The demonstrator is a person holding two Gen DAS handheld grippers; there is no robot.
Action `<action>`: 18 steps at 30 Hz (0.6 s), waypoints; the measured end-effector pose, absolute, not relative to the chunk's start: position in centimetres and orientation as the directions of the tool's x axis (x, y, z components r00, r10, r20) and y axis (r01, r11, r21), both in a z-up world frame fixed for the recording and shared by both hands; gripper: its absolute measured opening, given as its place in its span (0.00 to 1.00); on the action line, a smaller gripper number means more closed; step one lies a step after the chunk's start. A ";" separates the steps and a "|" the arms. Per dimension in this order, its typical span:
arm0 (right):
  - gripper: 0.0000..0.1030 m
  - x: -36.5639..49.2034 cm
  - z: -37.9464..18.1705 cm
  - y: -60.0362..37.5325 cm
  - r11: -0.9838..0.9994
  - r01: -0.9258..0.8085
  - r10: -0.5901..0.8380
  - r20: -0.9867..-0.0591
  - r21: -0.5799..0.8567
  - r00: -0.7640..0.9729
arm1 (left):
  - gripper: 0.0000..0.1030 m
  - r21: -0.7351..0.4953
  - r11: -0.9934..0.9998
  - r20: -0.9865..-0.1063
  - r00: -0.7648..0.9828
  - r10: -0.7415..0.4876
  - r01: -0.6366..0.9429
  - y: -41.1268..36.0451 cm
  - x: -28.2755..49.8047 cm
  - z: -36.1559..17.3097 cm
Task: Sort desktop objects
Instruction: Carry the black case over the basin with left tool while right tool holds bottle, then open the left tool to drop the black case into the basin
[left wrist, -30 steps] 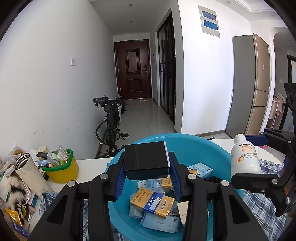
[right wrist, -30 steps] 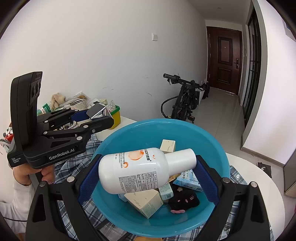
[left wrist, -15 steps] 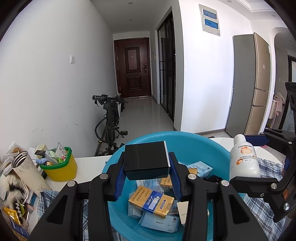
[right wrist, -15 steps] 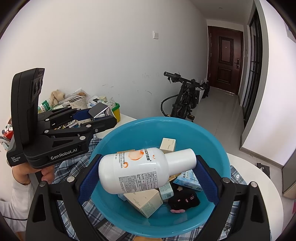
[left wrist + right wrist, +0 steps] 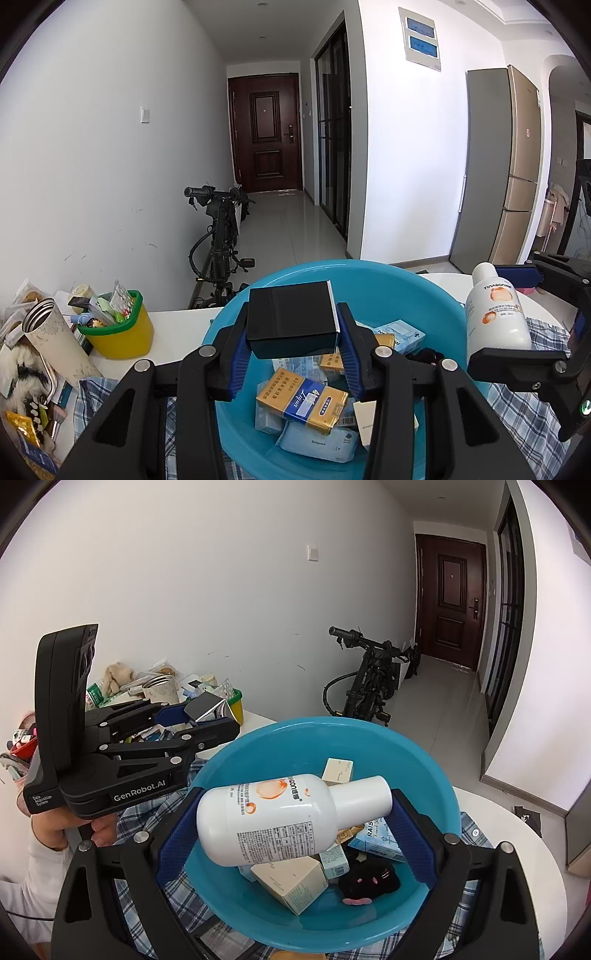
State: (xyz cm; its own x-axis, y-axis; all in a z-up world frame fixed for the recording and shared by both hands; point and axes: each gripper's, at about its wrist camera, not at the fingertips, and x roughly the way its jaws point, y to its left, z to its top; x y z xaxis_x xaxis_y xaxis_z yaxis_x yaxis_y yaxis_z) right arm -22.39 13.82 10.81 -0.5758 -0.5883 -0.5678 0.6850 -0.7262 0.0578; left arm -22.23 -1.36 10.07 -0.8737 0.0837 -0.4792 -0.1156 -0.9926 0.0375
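Note:
My left gripper (image 5: 293, 354) is shut on a black box (image 5: 291, 319) and holds it above the near rim of a blue basin (image 5: 436, 291). My right gripper (image 5: 291, 825) is shut on a white lotion bottle (image 5: 280, 818), held on its side above the same basin (image 5: 258, 749). The bottle also shows in the left wrist view (image 5: 495, 314), and the left gripper with the black box (image 5: 203, 709) shows in the right wrist view. The basin holds several small boxes, a gold-and-blue packet (image 5: 301, 400) and a black plush toy (image 5: 369, 880).
The basin sits on a blue checked cloth (image 5: 528, 417) on a white table (image 5: 177, 325). A yellow-and-green tub (image 5: 118, 328) full of small items, a metal-rimmed cup (image 5: 55, 339) and clutter stand at the left. A bicycle (image 5: 221, 243) stands by the wall behind.
Both grippers have risen slightly with their objects; the basin and left-hand clutter sit a little lower in view. Both grips are unchanged.

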 end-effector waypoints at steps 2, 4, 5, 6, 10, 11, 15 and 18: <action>0.91 -22.4 10.7 13.8 -0.727 0.685 -0.586 -0.570 0.055 -0.576 | 0.44 0.037 -0.993 -0.477 -0.875 0.084 -0.115 -1.4 -22.1 9.9; 0.91 -22.4 10.7 13.8 -0.726 0.686 -0.586 -0.570 0.055 -0.575 | 0.44 0.033 -0.993 -0.478 -0.874 0.086 -0.116 -1.5 -21.9 9.7; 0.91 -22.3 10.7 13.8 -0.726 0.685 -0.585 -0.570 0.053 -0.577 | 0.43 0.031 -0.993 -0.479 -0.874 0.086 -0.115 -1.5 -21.9 9.7; 0.91 -22.3 10.7 13.8 -0.728 0.684 -0.584 -0.570 0.052 -0.578 | 0.44 0.031 -0.993 -0.480 -0.873 0.086 -0.115 -1.5 -21.8 9.6; 0.91 -22.4 10.7 13.8 -0.730 0.682 -0.582 -0.571 0.051 -0.580 | 0.44 0.032 -0.993 -0.482 -0.872 0.086 -0.115 -1.5 -22.0 9.6; 0.91 -22.4 10.7 13.9 -0.729 0.682 -0.582 -0.571 0.052 -0.579 | 0.50 0.032 -0.993 -0.485 -0.870 0.085 -0.115 -1.5 -22.0 9.6; 0.91 -22.4 10.7 13.9 -0.728 0.683 -0.583 -0.571 0.052 -0.578 | 0.98 0.080 -0.994 -0.468 -0.883 0.032 -0.078 -1.4 -21.7 9.8; 0.91 -22.4 10.6 13.9 -0.729 0.683 -0.581 -0.574 0.050 -0.577 | 0.98 0.098 -0.993 -0.465 -0.885 0.012 -0.065 -1.3 -21.3 9.7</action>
